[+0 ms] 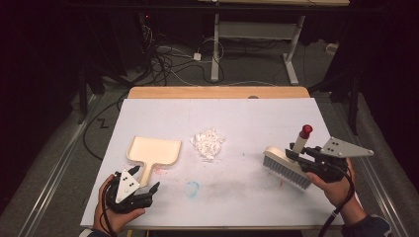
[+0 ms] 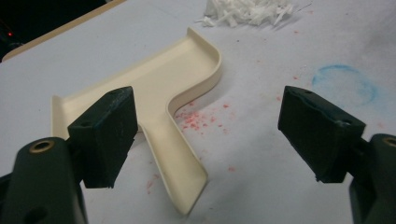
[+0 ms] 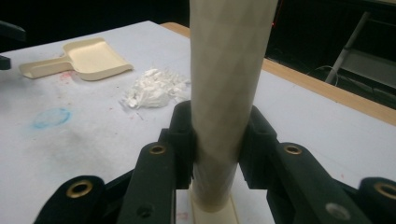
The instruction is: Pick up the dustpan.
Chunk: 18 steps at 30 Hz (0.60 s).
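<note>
While the white bench [image 1: 257, 197] carries everything, the cream dustpan [image 1: 158, 150] lies flat at its left, mouth away from the person, handle towards the left tool [image 1: 143, 190]; that tool's jaws are spread wide and empty, the handle lying just ahead between them; the pan is judged light, stiff and smooth plastic, best taken across the narrow handle near its end; the brush [image 1: 286, 168] is held at the right, its pale handle clamped by the right tool [image 3: 219, 154], bristles down at the bench; the handle is judged rigid, the bristles yielding; the heap of white shreds [image 1: 208, 143], between pan and brush, is judged feather-light and easily scattered
</note>
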Available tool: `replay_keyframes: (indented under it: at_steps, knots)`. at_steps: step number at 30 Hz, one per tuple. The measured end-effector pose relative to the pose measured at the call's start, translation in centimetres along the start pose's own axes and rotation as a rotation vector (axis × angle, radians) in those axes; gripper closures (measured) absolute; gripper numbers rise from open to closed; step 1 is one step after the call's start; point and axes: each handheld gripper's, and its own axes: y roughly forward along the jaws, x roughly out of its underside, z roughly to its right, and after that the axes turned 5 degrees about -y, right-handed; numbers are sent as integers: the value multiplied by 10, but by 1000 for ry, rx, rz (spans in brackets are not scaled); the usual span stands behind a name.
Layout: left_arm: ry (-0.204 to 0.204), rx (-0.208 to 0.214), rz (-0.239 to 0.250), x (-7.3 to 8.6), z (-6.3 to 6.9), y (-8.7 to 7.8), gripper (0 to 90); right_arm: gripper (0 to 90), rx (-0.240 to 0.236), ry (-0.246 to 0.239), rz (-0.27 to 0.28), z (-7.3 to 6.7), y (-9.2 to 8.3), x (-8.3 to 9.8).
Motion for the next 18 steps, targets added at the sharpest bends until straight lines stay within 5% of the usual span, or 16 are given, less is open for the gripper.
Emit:
replay_keyframes:
  at_steps: [6, 18]
  knots:
    - [-15, -6, -30, 1, -3, 3, 189, 713, 19, 9, -10, 10, 31, -12]
    - [-66, -26, -76, 6, -12, 8, 189, 714, 14, 5, 11, 10, 49, -26]
